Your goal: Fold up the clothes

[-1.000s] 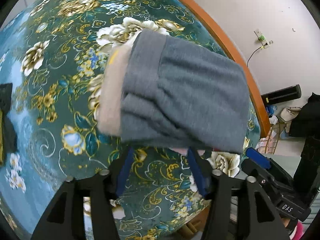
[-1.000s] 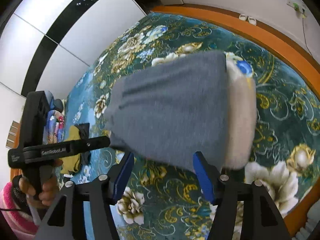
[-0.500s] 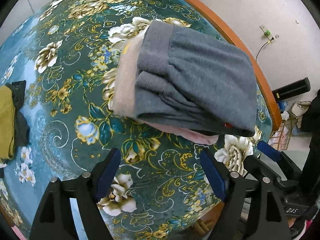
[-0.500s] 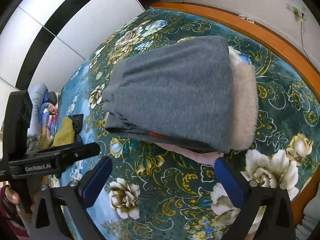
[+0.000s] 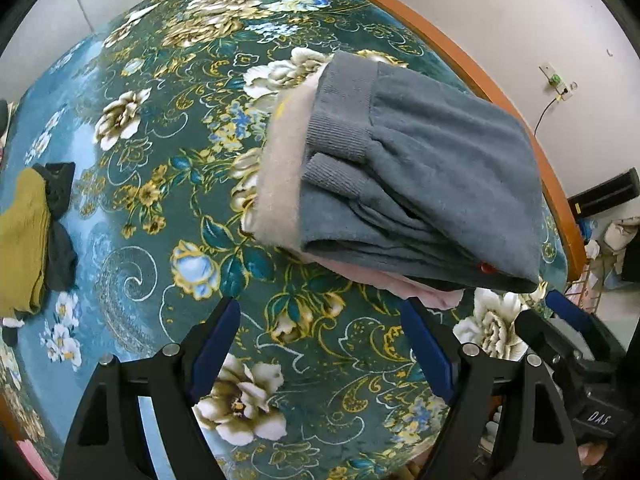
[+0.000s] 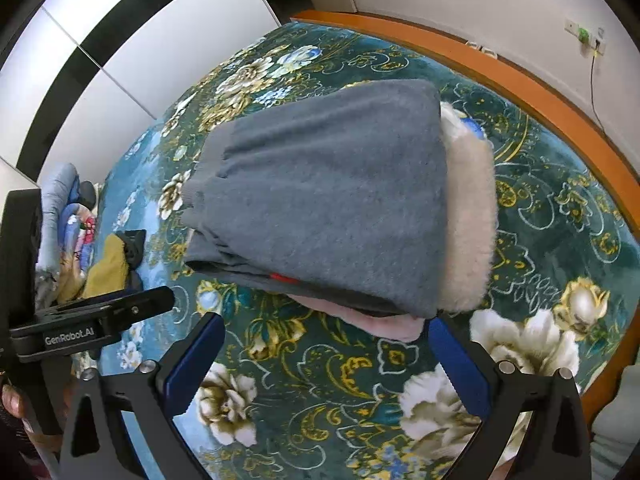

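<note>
A folded grey garment (image 5: pixel 432 184) lies on top of a stack on the floral bedspread (image 5: pixel 160 160), over a beige fleece piece (image 5: pixel 280 184) and a pink piece (image 5: pixel 424 292). The stack also shows in the right wrist view: grey garment (image 6: pixel 332 196), beige fleece (image 6: pixel 468 224), pink piece (image 6: pixel 392 324). My left gripper (image 5: pixel 320 336) is open and empty, a little short of the stack's near edge. My right gripper (image 6: pixel 328 356) is open and empty, just in front of the stack.
A mustard and dark pile of clothes (image 5: pixel 28 232) lies at the left of the bed, seen also in the right wrist view (image 6: pixel 112 264). An orange wooden bed rim (image 6: pixel 520 80) runs along the wall. The other gripper's body (image 6: pixel 88 324) shows at left.
Both grippers let go of the grey garment, opened wide and pulled back from the stack. The garment now rests flat on the stack.
</note>
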The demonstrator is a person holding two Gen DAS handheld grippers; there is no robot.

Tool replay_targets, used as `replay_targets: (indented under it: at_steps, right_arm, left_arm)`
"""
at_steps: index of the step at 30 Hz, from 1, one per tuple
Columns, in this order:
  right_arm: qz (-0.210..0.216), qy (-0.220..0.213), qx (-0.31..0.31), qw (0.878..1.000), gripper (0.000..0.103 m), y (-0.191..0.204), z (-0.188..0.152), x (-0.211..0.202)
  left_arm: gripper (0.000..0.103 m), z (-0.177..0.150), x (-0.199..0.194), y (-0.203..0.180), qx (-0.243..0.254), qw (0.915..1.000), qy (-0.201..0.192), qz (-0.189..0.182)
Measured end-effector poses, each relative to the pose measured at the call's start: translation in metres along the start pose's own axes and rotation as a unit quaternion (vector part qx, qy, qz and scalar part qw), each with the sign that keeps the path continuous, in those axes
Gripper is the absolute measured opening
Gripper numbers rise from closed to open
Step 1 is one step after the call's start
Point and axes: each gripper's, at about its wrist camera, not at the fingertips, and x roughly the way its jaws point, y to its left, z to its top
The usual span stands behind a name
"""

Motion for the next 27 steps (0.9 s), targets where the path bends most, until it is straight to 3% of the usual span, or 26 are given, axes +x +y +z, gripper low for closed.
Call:
replay_targets:
  at_steps: [5, 14, 27]
  right_arm:
    - [-0.006, 0.004, -0.008, 1.000, 0.103, -0.003, 0.003, 0.007]
    - [-0.007, 0.021, -0.013, 1.000, 0.103, -0.013, 0.005, 0.022]
    - [-0.006, 0.033, -0.016, 0.999, 0.103, -0.024, 0.008, 0.034]
  left_arm:
    - [0.083, -0.002, 0.009, -0.010, 0.030, 0.9993, -0.003, 0.021]
    - [0.083, 0.000, 0.029, -0.013, 0.019, 0.9992, 0.025, 0.024]
    - [0.083, 0.005, 0.043, -0.032, 0.041, 0.9983, 0.032, 0.027]
